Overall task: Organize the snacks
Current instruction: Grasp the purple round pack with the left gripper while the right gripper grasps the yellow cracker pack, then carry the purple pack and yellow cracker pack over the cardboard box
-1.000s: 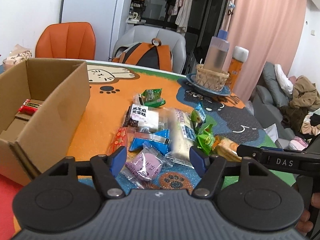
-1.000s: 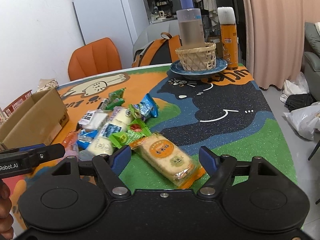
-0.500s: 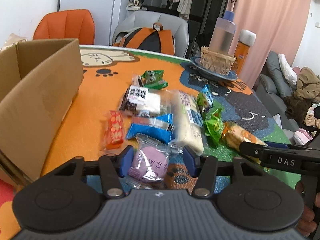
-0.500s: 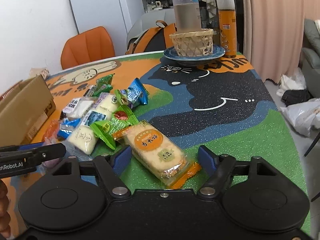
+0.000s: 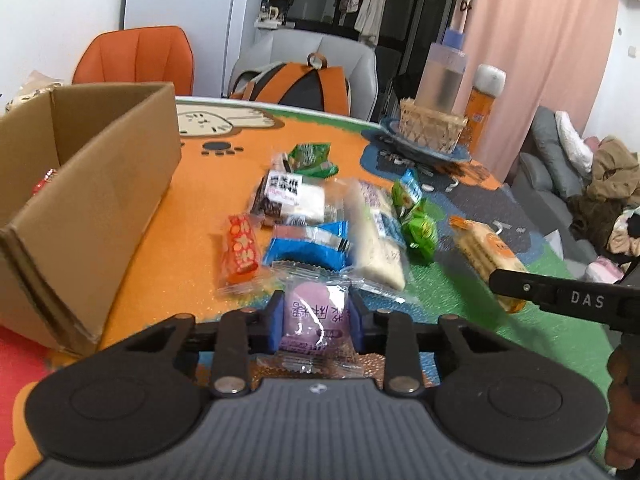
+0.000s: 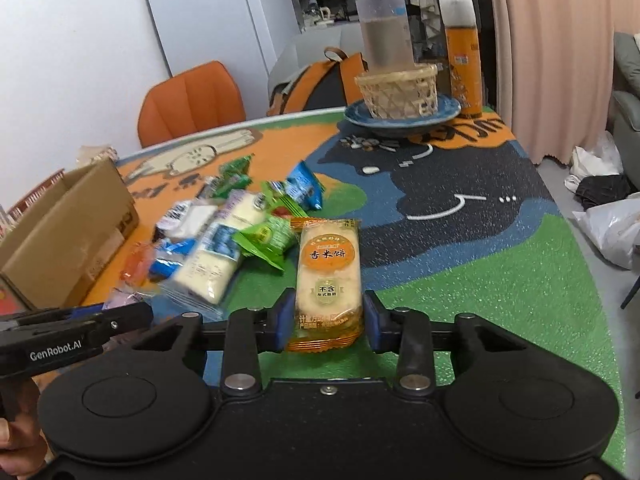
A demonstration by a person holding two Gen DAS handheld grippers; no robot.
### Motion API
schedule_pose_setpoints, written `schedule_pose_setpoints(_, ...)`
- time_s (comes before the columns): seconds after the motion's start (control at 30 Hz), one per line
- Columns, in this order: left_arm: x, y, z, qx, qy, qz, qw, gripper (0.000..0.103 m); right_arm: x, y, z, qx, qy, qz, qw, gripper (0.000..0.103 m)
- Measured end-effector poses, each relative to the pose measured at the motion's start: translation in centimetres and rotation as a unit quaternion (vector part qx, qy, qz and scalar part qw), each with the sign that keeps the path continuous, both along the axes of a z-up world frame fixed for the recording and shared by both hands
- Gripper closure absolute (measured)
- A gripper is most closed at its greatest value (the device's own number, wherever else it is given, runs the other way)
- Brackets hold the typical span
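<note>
A pile of wrapped snacks lies on the cat-pattern table mat (image 5: 224, 184). My left gripper (image 5: 318, 322) is shut on a purple round snack packet (image 5: 314, 314) at the near edge of the pile. My right gripper (image 6: 329, 316) is shut on an orange rice cracker pack (image 6: 329, 272), which also shows in the left wrist view (image 5: 486, 252). An open cardboard box (image 5: 92, 192) stands to the left of the pile, with a red snack (image 5: 42, 184) inside. It also shows in the right wrist view (image 6: 68, 236).
The pile holds a red packet (image 5: 240, 250), a blue packet (image 5: 310, 246), a long white pack (image 5: 374, 232), green packets (image 5: 418, 230) and a black-and-white pack (image 5: 290, 198). A blue plate (image 6: 402, 116) with a basket and bottle stands at the back, an orange can (image 6: 462, 56) beside it.
Both grippers have gone from open to shut: the left on the purple packet, the right on the rice cracker pack, which has turned to point straight ahead.
</note>
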State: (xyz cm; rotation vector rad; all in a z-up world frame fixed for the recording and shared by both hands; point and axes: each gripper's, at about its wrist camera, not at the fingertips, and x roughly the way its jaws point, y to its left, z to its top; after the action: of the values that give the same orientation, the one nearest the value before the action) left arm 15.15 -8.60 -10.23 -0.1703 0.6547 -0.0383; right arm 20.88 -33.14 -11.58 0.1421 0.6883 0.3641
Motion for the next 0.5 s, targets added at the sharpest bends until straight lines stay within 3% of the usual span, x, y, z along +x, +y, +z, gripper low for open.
schedule_pose_setpoints(0.5, -3.3, 2.8, 6.4, 0.0, -0.081, 0.037, 0.996, 0.072, -1.8, 4.2, 5.8, 0.018, -0.07, 0.047, 0.996, 0.067)
